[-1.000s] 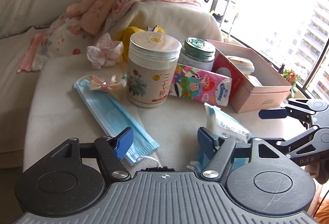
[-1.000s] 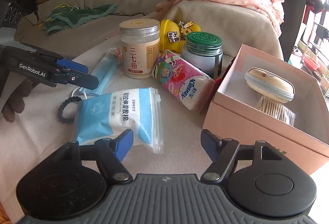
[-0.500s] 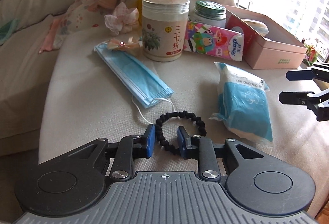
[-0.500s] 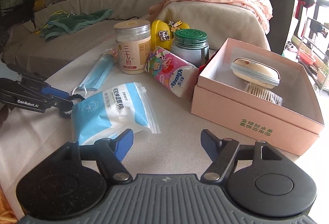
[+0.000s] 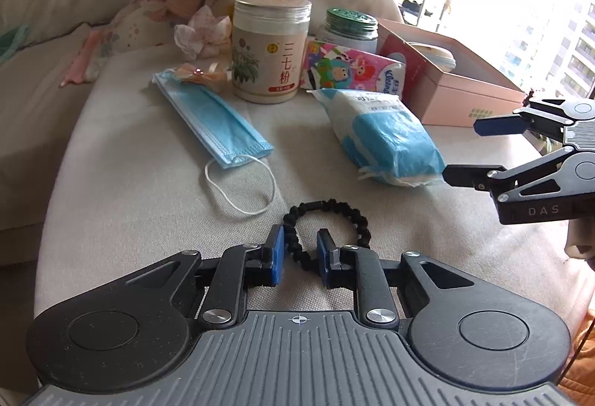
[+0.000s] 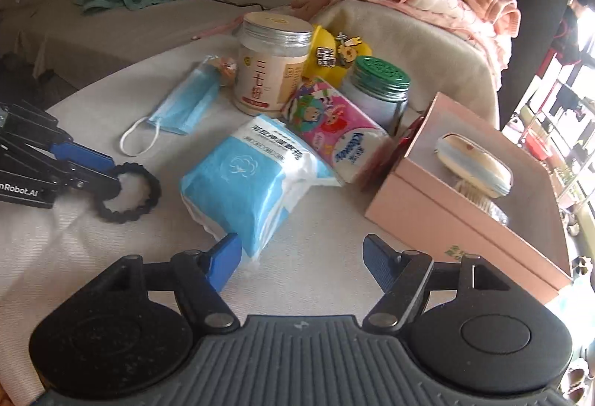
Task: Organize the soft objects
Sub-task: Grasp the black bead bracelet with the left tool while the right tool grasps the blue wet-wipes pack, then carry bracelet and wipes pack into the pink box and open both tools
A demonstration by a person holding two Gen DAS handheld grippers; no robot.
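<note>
A cream fabric-covered surface [image 5: 122,182] holds a scatter of household things, seen from two handheld grippers.

The left gripper [image 5: 299,254] sits low at the near edge, its blue-padded fingers narrowed around one side of a black beaded hair tie [image 5: 327,227]. The pads sit either side of the band's near-left strand with small gaps visible, so whether they are pinching it cannot be told. The hair tie lies flat as a loop, its open ring stretching away from the gripper toward the middle of the surface. In the right wrist view the same tie [image 6: 130,192] lies at the left gripper's [image 6: 100,171] tips.

The right gripper [image 6: 301,257] has its fingers spread wide and holds nothing. Its left finger is just beside the near corner of a blue and white soft pack of cotton pads [image 6: 245,182], whose long axis runs from near-left to far-right.

A blue face mask [image 5: 212,123] lies flat to the left, its long axis running diagonally away, one ear loop trailing toward the hair tie. Behind it stand a cream jar [image 5: 271,48] and a green-lidded jar [image 5: 351,30], with a colourful tissue packet [image 5: 349,71] lying in front. An open pink box [image 6: 465,205] sits to the right, containing a brush [image 6: 476,168].
</note>
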